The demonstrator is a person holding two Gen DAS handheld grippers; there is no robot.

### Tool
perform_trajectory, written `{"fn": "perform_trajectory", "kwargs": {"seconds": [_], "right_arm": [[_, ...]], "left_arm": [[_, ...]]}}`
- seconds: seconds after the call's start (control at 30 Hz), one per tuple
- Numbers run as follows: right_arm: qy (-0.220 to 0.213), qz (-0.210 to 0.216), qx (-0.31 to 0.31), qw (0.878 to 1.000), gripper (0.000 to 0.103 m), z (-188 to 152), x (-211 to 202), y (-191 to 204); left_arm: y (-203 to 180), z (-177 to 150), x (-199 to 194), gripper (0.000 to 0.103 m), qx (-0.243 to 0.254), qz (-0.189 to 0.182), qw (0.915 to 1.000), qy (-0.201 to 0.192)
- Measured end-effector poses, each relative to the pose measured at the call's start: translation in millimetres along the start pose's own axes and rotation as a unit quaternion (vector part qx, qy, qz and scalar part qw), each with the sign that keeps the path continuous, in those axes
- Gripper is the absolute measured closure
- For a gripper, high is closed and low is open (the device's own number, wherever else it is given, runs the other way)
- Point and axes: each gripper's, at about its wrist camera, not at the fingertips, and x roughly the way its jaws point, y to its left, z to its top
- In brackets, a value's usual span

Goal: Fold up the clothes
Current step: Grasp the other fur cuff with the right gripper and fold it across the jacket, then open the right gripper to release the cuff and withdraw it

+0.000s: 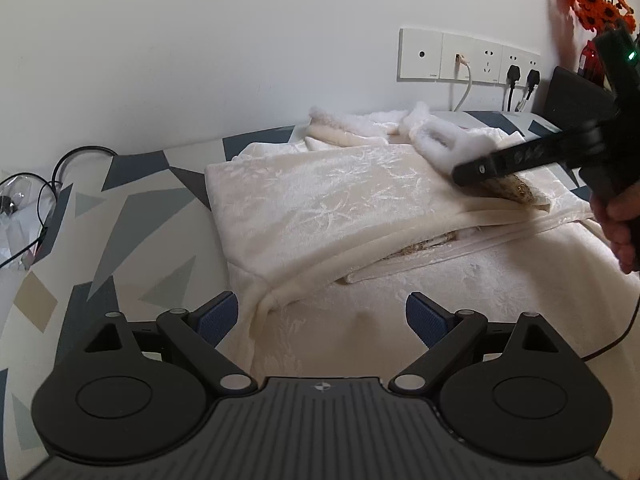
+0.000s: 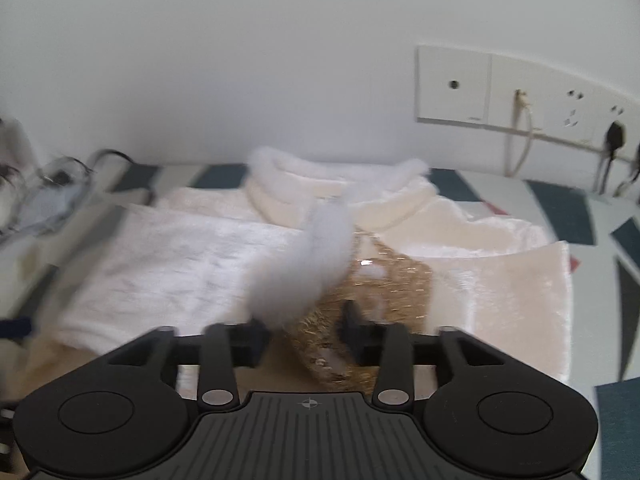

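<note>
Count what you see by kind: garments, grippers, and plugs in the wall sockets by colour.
garment: 1
grippers: 2
black plugs: 2
white plug: 1
Total: 6

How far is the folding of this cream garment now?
Done: one side of the cream velvet garment is folded across. In hand: nothing; the open right hand-held gripper sits by its white fur cuff. Left: the lower part lies unfolded.
</note>
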Motion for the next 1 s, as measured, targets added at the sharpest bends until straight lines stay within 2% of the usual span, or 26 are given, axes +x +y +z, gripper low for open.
{"fn": "perform_trajectory", "kwargs": {"seconds": [0.07,0.2,0.27,0.33,0.43,0.47,0.53,0.57,0.63,0.67,0.7,0.77,0.87,0.97,1.0], "right_arm": [[-0.02,0.02,0.019,0.999,0.052,5,-18,-3],[-0.085,0.006,0.074,0.994,0.05,18,-45,-24],[-0.072,-0.038,0.078,0.994,0.054,23,-32,-35],[-0.047,-0.064,0.082,0.994,0.059,21,-11,-44],[0.016,-0.064,0.074,0.995,0.06,10,20,-44],[0.024,-0.066,0.061,0.996,0.06,4,25,-40],[0.015,-0.072,0.044,0.996,0.06,-2,23,-35],[0.013,-0.067,0.055,0.996,0.059,-3,20,-38],[0.006,-0.041,0.117,0.992,0.055,-1,8,-57],[-0.012,-0.033,0.152,0.988,0.053,-1,-1,-68],[-0.028,-0.038,0.177,0.983,0.049,-1,-7,-78],[-0.04,-0.059,0.206,0.976,0.048,-1,-13,-96],[-0.018,-0.076,0.222,0.972,0.057,-3,2,-116],[-0.016,-0.054,0.225,0.973,0.081,-7,11,-117],[-0.019,-0.048,0.223,0.974,0.095,-8,12,-114]], "left_arm": [[0,0,0,0.01,-0.005,-0.001,1.0,-0.002],[2,0,0,0.01,-0.023,-0.005,0.9997,0.002],[3,0,1,0.01,-0.029,-0.003,0.9996,0.005],[4,0,2,0.01,-0.034,-0.001,0.9994,0.009],[4,-1,4,0.01,-0.04,0.004,0.999,0.017],[4,-1,4,0.01,-0.04,0.005,0.999,0.019],[3,-2,4,0.01,-0.035,0.006,0.9992,0.02],[3,-2,4,0.01,-0.033,0.006,0.9992,0.021],[2,-2,4,0.01,-0.03,0.004,0.9993,0.021],[1,-2,4,0.01,-0.028,0.003,0.9994,0.021],[0,-2,5,0.01,-0.025,0.004,0.9995,0.021],[-3,-2,8,0.01,-0.017,0.01,0.9996,0.022],[-7,-3,11,0.01,-0.011,0.015,0.9994,0.028],[-10,-4,14,0.01,-0.007,0.016,0.9993,0.035],[-11,-4,15,0.01,-0.003,0.017,0.9992,0.037]]}}
